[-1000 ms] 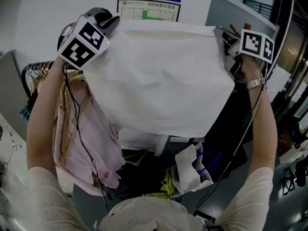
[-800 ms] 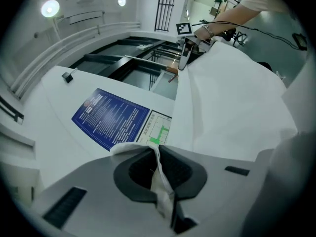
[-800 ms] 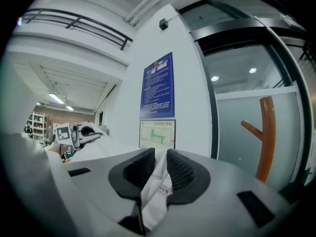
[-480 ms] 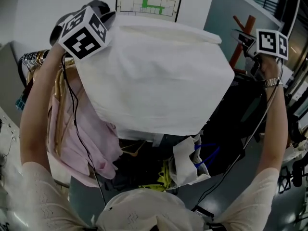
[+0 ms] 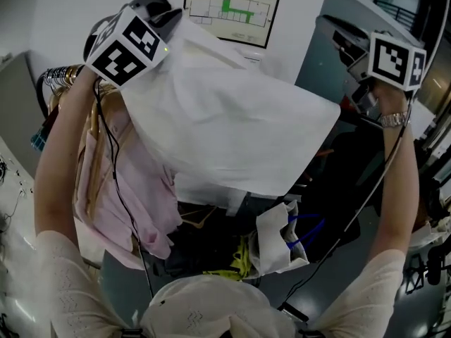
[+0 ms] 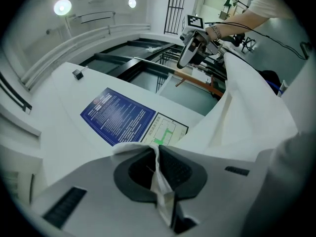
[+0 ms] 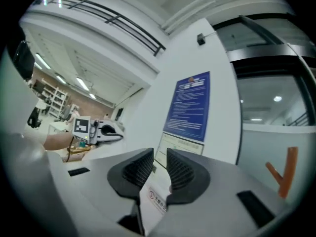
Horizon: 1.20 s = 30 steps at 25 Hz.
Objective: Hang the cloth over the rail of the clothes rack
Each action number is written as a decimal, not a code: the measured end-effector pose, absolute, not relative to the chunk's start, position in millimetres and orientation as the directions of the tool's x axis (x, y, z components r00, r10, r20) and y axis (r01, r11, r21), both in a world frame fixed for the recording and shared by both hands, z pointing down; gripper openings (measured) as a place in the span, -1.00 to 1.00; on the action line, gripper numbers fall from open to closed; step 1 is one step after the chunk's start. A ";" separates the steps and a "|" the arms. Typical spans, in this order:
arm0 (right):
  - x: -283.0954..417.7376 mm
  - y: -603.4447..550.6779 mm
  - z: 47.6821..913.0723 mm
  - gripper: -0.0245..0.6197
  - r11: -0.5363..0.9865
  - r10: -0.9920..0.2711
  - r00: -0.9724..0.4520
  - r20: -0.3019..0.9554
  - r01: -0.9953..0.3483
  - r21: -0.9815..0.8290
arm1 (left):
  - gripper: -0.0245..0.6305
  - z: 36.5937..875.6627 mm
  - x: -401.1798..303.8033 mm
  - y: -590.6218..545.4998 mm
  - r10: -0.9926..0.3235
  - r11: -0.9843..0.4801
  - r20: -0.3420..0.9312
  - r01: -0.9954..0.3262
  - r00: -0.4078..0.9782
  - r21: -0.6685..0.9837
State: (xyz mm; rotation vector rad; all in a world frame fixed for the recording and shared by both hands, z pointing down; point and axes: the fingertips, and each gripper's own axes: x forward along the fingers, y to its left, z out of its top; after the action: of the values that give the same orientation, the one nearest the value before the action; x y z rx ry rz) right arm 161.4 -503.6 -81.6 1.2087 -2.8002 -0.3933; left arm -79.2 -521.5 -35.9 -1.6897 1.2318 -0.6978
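A large white cloth (image 5: pixel 232 132) hangs slanting down from its upper left corner, which my left gripper (image 5: pixel 163 21) holds high up. In the left gripper view the left gripper (image 6: pixel 157 154) is shut, with a fold of the cloth (image 6: pixel 247 102) pinched between its pads. My right gripper (image 5: pixel 347 44) is up at the right, apart from the cloth. Seen from its own camera, the right gripper (image 7: pixel 159 159) is open with nothing between the pads. The cloth's free right corner droops near the middle right. The rack's rail (image 5: pixel 56 79) shows only at the left, with hangers on it; the cloth hides the remainder.
A pink garment (image 5: pixel 134 189) hangs on the rail below the left arm. Dark clothes (image 5: pixel 338 174) hang at the right. A white bag with blue handles (image 5: pixel 278 241) sits lower down. A poster (image 5: pixel 231 9) is on the wall behind. An orange wooden stand (image 7: pixel 284 174) is at the right.
The right gripper has let go of the cloth's right corner and moved off to the right. That corner has dropped, so the cloth now slants from the left gripper.
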 end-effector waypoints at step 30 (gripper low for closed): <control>-62.1 -549.7 -36.5 -0.85 0.774 -0.590 -0.786 0.183 -0.487 0.405 | -0.86 -35.6 -91.1 -483.6 -0.936 -0.052 -0.050 -0.279 0.348 -0.959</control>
State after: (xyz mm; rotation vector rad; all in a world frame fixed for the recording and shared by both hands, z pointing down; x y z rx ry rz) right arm -62.1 -549.7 -36.5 0.8311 -2.6678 -0.4894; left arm -91.1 -483.6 -35.6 -1.5641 1.1320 -0.7872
